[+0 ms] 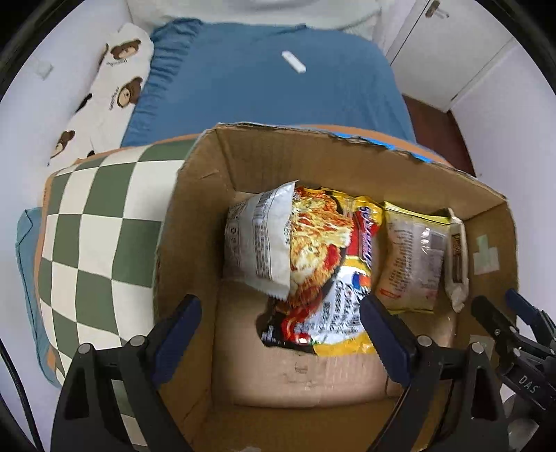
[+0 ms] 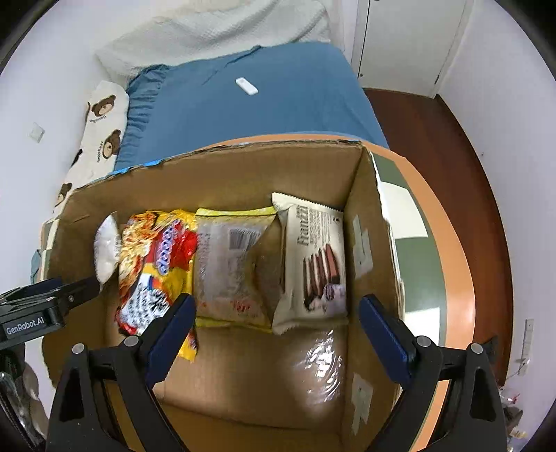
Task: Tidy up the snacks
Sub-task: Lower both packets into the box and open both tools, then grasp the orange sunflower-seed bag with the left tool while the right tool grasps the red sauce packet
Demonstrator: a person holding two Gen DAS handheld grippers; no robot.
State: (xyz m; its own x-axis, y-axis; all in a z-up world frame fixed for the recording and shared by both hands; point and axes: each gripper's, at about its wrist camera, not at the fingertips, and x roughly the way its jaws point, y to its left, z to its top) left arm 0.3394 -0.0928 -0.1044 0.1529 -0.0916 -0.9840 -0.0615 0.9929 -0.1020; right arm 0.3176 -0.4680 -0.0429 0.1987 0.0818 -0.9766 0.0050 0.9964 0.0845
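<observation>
This is a bedroom in a home. A bed [image 2: 278, 101] with a blue fitted sheet fills the upper middle of both views. A teddy-bear print pillow [image 1: 114, 87] lies along its left edge, and a white quilted blanket [image 2: 215, 31] is bunched at the top. White closet doors [image 2: 410, 41] and a dark wood floor [image 2: 451, 167] show at upper right.
</observation>
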